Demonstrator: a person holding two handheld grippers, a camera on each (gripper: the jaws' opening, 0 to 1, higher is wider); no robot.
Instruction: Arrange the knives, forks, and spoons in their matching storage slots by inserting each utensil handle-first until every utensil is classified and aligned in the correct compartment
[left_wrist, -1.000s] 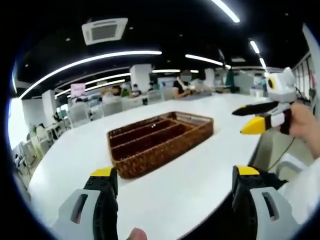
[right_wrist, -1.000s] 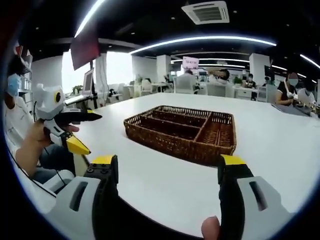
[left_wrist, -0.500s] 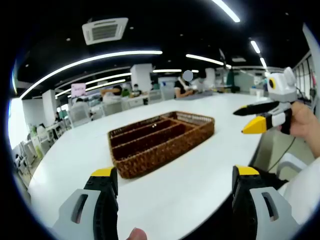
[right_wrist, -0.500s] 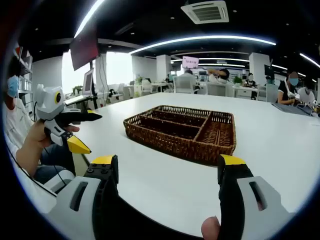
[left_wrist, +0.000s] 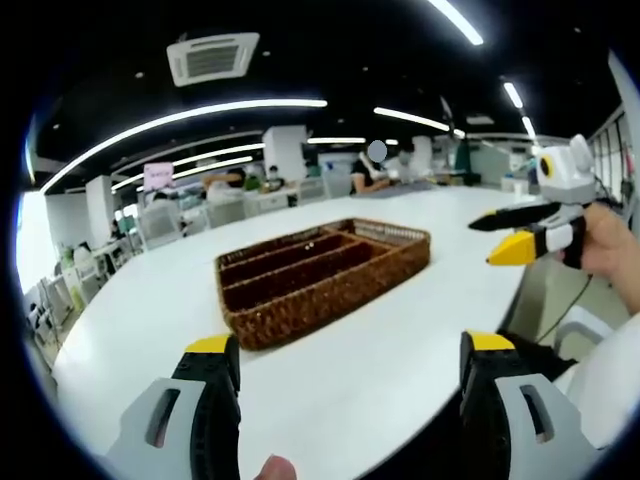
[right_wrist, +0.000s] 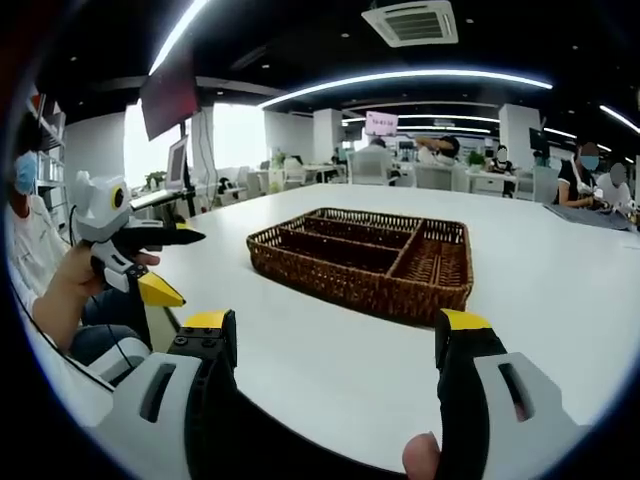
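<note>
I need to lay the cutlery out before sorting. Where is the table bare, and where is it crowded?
The white table is bare between its near edge and the wicker tray, and also beyond the tray's far side. The tray, whose visible compartments look empty, is all that sits on it. Both claws, left and right, are open over the near edge.

Handheld left gripper (left_wrist: 345, 350) and right gripper (right_wrist: 335, 325) share grey-white bodies, black jaws capped with yellow tips, operated by a white-clothed person.
</note>
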